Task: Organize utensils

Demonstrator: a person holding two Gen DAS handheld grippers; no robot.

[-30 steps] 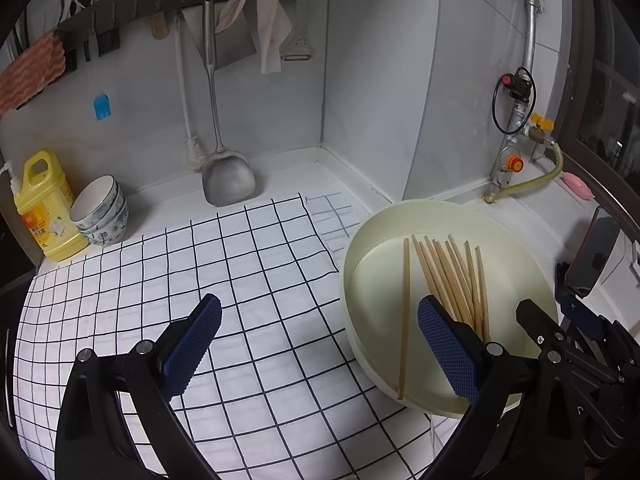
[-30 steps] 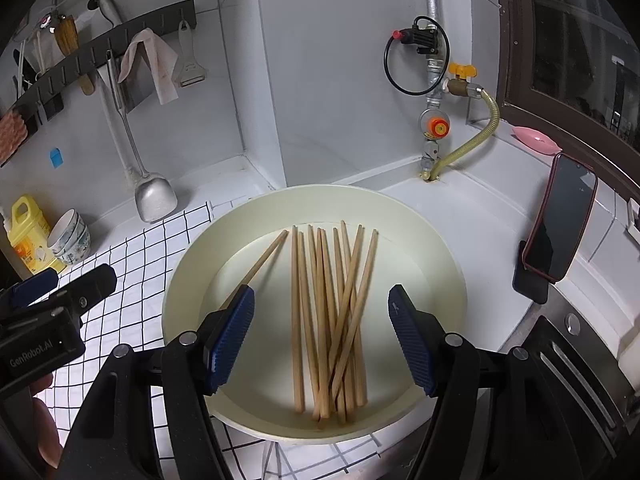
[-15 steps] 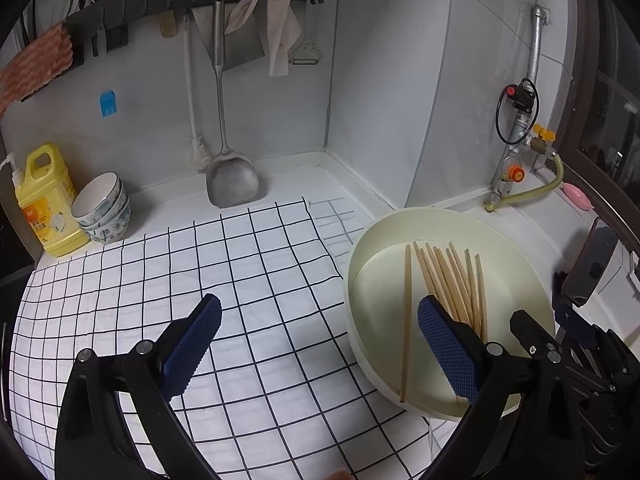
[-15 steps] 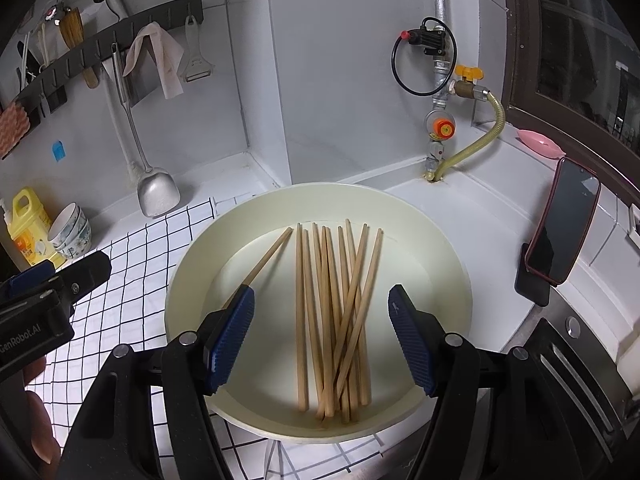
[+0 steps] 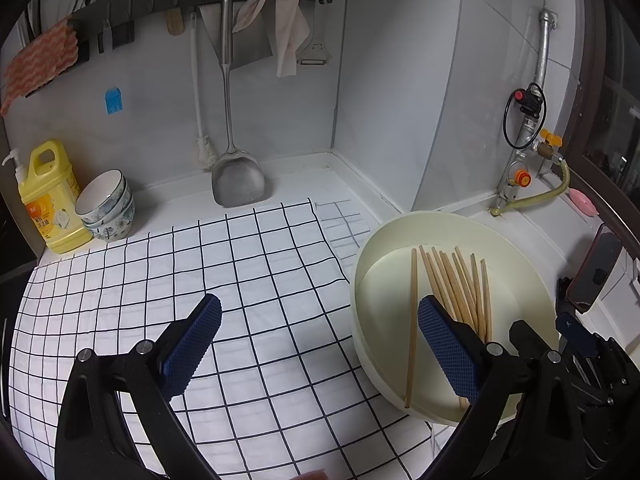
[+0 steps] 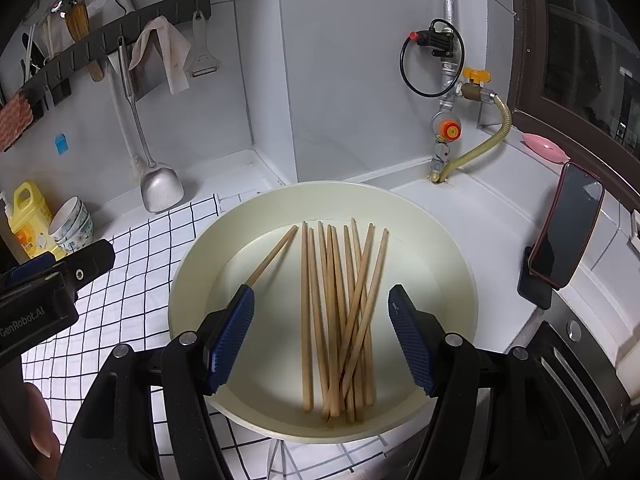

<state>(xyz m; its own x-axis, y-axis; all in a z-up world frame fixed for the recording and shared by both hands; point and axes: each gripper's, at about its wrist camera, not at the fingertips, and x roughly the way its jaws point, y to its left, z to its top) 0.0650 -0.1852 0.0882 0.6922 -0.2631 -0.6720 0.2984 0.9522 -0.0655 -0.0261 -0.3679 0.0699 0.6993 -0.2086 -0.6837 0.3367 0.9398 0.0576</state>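
Left gripper (image 5: 320,344) above checked cloth (image 5: 224,264) on desk, jaws wide apart, holding nothing. Cream basin (image 5: 520,256) at right (chopsticks (image 5: 448,280) lying inside). Yellow detergent bottle (image 5: 50,200) beside stacked bowls (image 5: 108,208).

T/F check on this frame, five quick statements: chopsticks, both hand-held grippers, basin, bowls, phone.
1. All the chopsticks lie in the cream basin. True.
2. The right hand-held gripper is shut on a chopstick. False: its jaws are open and hold nothing, hovering over the basin.
3. The left hand-held gripper is open, over the checked cloth beside the basin. True.
4. The stacked bowls sit inside the basin. False: they stand by the yellow detergent bottle at the back wall.
5. The phone lies flat on the checked cloth. False: it is propped upright on a stand, right of the basin.
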